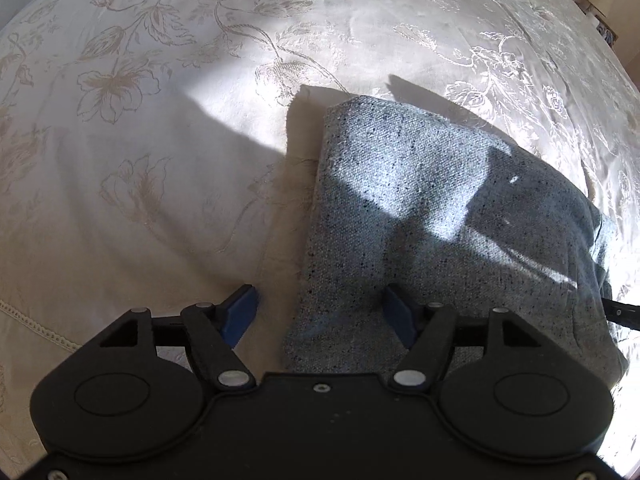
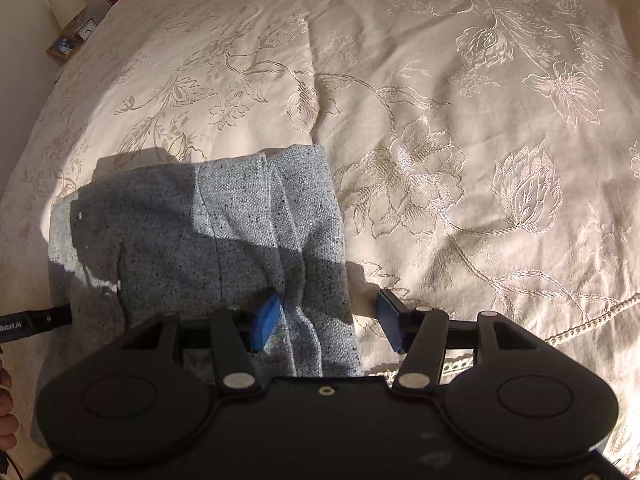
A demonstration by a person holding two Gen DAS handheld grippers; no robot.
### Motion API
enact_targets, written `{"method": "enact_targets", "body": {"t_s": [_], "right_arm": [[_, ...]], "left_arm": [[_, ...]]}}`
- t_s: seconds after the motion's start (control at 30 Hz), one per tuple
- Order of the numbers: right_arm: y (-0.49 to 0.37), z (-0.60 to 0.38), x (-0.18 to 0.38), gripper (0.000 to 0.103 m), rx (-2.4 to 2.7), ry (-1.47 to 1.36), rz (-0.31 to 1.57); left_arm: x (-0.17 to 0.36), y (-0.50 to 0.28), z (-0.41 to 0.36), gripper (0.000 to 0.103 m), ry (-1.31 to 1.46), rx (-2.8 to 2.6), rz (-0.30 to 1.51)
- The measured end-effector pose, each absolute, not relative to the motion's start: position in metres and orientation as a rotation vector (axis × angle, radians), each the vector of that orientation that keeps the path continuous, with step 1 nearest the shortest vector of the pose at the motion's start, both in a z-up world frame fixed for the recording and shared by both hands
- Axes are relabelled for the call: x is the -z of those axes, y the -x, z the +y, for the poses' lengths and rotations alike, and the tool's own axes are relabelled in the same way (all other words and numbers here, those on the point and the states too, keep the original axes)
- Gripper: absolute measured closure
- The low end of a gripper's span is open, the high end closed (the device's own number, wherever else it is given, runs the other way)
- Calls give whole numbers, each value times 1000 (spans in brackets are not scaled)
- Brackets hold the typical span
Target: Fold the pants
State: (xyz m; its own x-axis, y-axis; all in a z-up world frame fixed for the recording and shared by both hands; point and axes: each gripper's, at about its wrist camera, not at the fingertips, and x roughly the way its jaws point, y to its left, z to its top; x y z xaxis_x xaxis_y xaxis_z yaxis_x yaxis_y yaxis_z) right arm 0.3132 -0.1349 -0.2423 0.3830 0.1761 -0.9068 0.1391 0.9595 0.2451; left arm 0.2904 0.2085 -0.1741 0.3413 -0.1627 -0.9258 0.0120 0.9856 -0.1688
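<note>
The pants (image 1: 432,216) are grey speckled fabric, folded into a compact stack on a cream floral bedspread (image 1: 160,128). In the left wrist view my left gripper (image 1: 320,316) is open, its blue pads either side of the stack's left near edge. In the right wrist view the pants (image 2: 224,232) lie left of centre, and my right gripper (image 2: 326,320) is open, straddling the stack's right near edge. The left pad (image 2: 266,322) rests on the fabric. Neither gripper holds the cloth.
The bedspread (image 2: 460,160) spreads wide around the stack, with a lace trim (image 2: 592,320) near the front. A bedside table with small items (image 2: 74,36) stands at the far left. The other gripper's black tip (image 2: 36,322) shows at the left edge.
</note>
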Motion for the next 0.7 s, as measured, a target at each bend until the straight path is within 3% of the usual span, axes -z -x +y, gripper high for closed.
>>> {"method": "enact_targets", "body": {"t_s": [0.03,0.07,0.1,0.13,0.2,0.5,0.57,0.7], "right_arm": [[-313,-135,241,54,-40,-292,1179],[-314,-134,240,79,-68,-296,1172],[-314,-134,239,91,-106,-315,1165],[-314,-131,236,91,-92,-308,1163],[-313,-122,231,92,-85,-259,1154],[-292,-102,172,93,-74,-205,1060],[-287,-95,159,93,-88,-186,1045],[-271,-72,132,93,-121,-161,1011]], "left_arm": [[174,-291,206,35,136,103,1226],[173,-294,204,43,147,101,1234],[171,-295,203,52,173,129,1247],[170,-298,202,68,194,148,1265],[164,-299,197,84,171,118,1269],[98,-268,191,95,99,74,1108],[80,-259,195,103,83,63,1052],[48,-241,216,103,48,74,966]]}}
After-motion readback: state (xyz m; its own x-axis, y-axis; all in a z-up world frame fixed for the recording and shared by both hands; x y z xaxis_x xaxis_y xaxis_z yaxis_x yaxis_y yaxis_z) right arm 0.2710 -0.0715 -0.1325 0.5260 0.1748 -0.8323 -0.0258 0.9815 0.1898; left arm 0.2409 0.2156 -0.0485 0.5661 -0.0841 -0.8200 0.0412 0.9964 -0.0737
